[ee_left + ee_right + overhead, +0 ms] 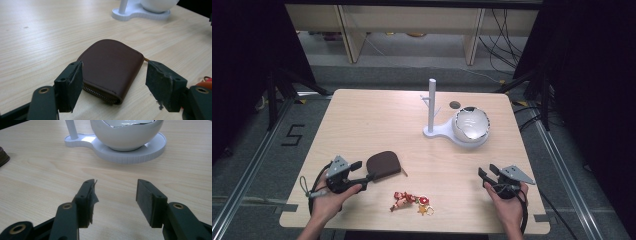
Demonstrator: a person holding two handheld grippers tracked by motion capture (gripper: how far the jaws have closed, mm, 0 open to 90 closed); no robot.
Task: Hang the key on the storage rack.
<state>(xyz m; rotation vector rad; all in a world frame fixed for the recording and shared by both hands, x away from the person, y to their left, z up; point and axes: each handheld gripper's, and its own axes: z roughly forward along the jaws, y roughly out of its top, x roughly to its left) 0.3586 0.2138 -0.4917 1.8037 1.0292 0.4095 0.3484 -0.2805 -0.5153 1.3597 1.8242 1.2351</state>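
fingers of the left gripper (113, 82) stand spread on either side of a brown zip pouch (112, 67). the left one looks just at its edge and the right one is a little clear of the other side, so nothing is squeezed yet. the pouch lies flat on the counter (377, 120), near its front left, zipper edge toward the gripper. that placing suits a level pinch across its width, which seems the reason the gripper comes in low and straight on.

the right gripper (116, 195) waits over bare wood with its fingers apart and nothing between them. it faces the white stand (447, 132), likely held ready for a later step.

count: one pouch, one red keychain charm (411, 201) lying just in front of the pouch, one white stand with an upright peg (431, 102) and one bowl-shaped dish (471, 125) on its base, and two grippers.
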